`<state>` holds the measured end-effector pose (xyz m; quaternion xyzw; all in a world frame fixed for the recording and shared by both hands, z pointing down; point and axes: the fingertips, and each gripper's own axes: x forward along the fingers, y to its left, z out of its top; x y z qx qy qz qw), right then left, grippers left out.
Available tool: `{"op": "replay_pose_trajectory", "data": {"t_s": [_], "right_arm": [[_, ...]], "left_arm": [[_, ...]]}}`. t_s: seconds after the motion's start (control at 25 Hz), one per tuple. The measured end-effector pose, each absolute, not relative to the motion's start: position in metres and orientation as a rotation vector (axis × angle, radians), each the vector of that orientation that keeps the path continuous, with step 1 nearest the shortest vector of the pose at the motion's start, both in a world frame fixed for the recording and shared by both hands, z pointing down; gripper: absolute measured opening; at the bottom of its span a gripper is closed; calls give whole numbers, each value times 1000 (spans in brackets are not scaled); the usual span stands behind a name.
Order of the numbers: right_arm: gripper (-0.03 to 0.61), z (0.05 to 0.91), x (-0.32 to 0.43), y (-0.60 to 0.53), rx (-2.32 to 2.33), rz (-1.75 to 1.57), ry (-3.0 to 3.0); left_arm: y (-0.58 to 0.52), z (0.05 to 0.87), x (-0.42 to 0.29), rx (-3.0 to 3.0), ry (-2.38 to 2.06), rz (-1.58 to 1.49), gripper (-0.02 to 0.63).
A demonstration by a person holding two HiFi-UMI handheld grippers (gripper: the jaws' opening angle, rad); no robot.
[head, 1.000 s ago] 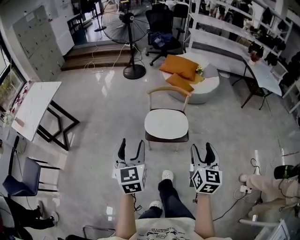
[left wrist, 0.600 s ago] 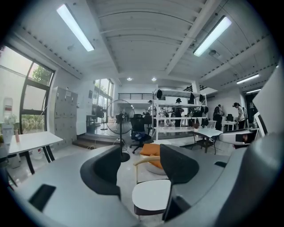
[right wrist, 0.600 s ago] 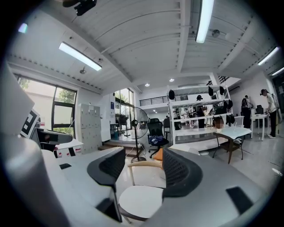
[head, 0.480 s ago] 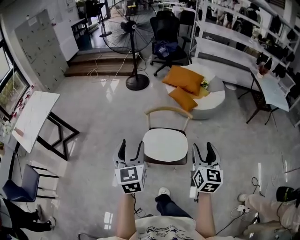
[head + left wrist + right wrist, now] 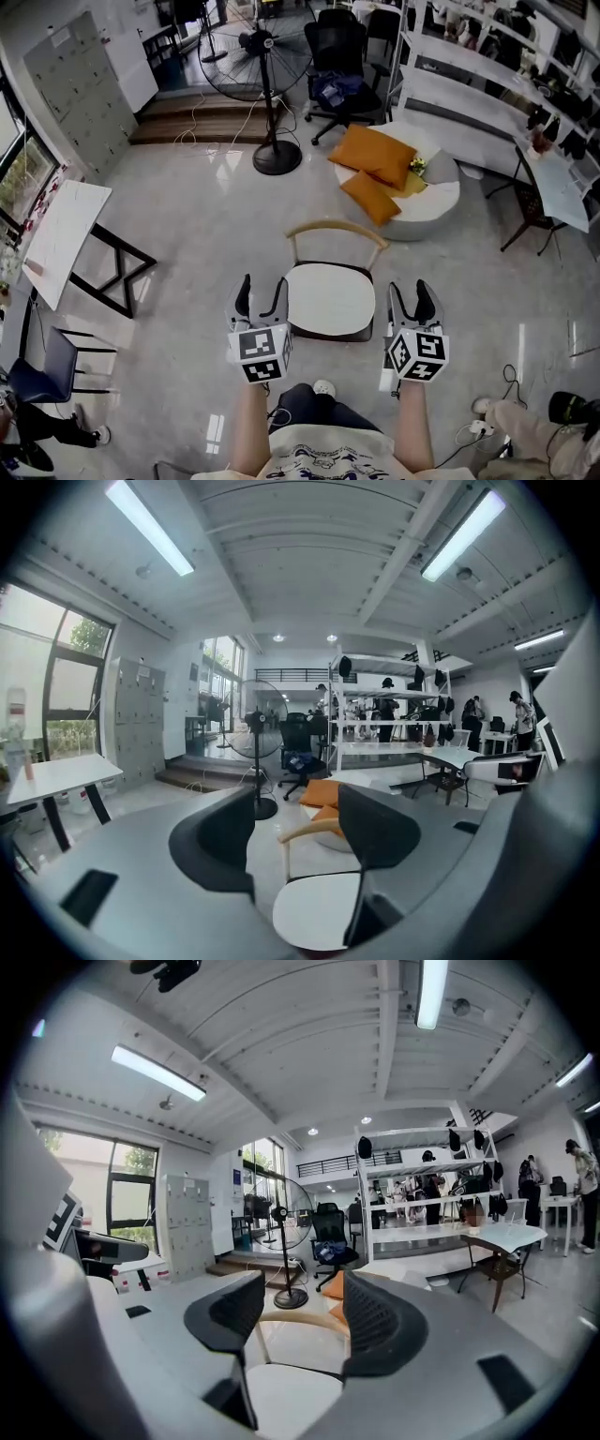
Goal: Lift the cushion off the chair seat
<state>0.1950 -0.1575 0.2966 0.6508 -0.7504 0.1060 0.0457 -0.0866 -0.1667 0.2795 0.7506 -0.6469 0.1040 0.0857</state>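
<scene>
**Q:** what's different from a sec ago?

**A:** the chair (image 5: 336, 229) sits closer now, up between the two grippers.

**Q:** and around it?

**A:** a fan (image 5: 255, 41) and orange pillows (image 5: 375, 150) stand well beyond the chair's back.

**Q:** cushion?

**A:** the white cushion (image 5: 330, 298) covers the seat edge to edge. The left gripper (image 5: 262, 287) is just beside its left edge and the right gripper (image 5: 410, 287) just beside its right edge, both with jaws apart.

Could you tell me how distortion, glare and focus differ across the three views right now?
Head view: sharp, mildly barrel-warped, bright glare on the glossy floor beside the fan. Left gripper view: strong fisheye, dark vignette, ceiling visibly bowed, near jaws soft. Right gripper view: same fisheye; the chair beyond its open jaws reads fairly clear.
</scene>
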Motion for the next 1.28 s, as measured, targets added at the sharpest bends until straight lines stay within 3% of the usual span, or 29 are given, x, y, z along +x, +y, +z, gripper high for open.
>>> {"op": "replay_pose_trajectory", "data": {"t_s": [0.48, 1.28], "right_arm": [[278, 384, 203, -268, 1940, 491, -2165], [278, 621, 201, -389, 1773, 787, -1857]], "left_arm": [[-283, 373, -82, 2146, -1769, 467, 273], [-419, 623, -97, 1927, -1473, 783, 273]]}}
